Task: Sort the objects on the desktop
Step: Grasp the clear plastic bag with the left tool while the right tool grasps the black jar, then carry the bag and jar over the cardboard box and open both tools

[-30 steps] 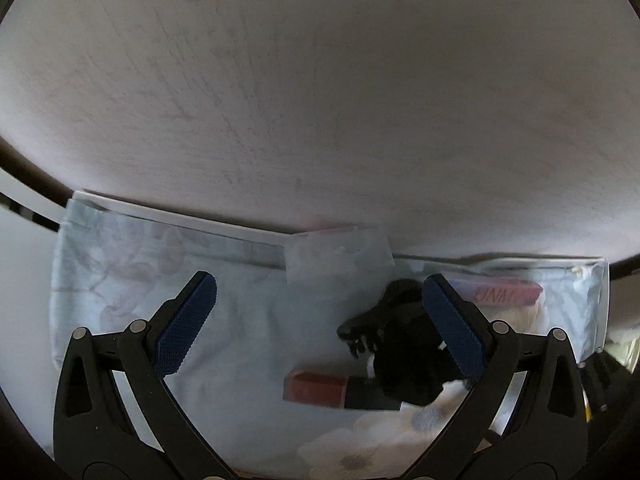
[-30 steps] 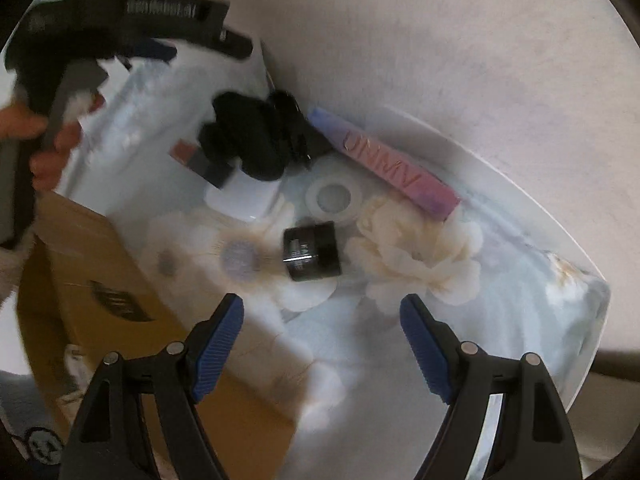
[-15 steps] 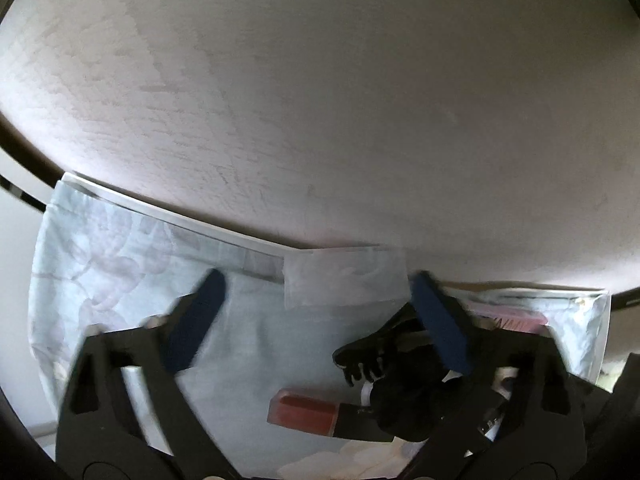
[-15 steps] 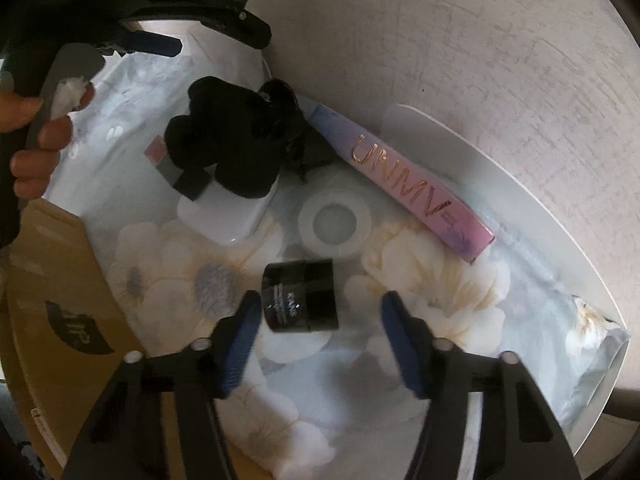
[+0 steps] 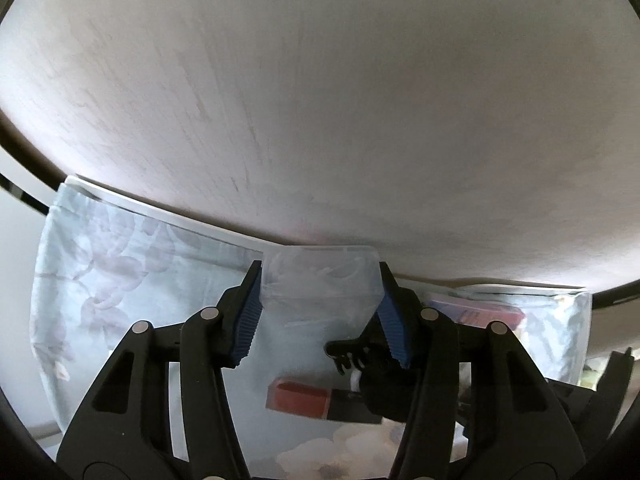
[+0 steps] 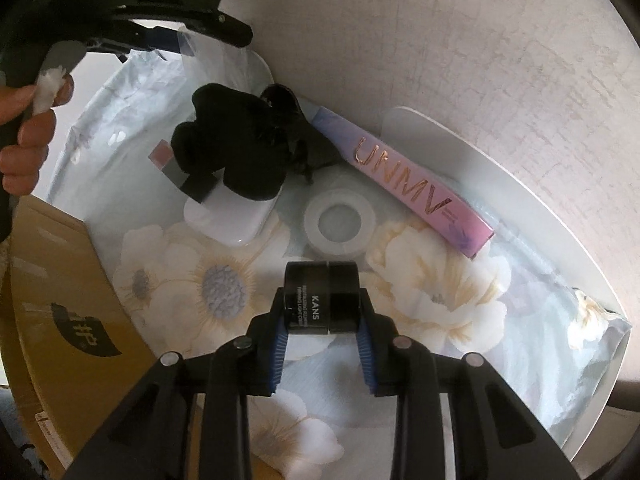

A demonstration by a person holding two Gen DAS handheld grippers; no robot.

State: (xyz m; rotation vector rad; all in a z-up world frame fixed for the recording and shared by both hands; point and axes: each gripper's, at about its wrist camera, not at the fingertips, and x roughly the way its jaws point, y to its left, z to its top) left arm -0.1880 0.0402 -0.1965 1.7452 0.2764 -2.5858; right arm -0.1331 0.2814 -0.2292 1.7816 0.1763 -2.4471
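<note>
Both tongs have narrowed since a second ago and are closing: the right tongs (image 6: 323, 330) now flank a short black jar (image 6: 320, 298) labelled KANS, lying on its side on the floral cloth (image 6: 440, 280), blue pads touching its two ends, while the left tongs (image 5: 319, 316) close on a clear, frosted plastic box (image 5: 319, 280) at the cloth's far edge by the wall (image 5: 320, 100). Only the right wrist view shows the white ring (image 6: 340, 224), pink UNMV box (image 6: 404, 184), and cardboard carton (image 6: 60, 300).
</note>
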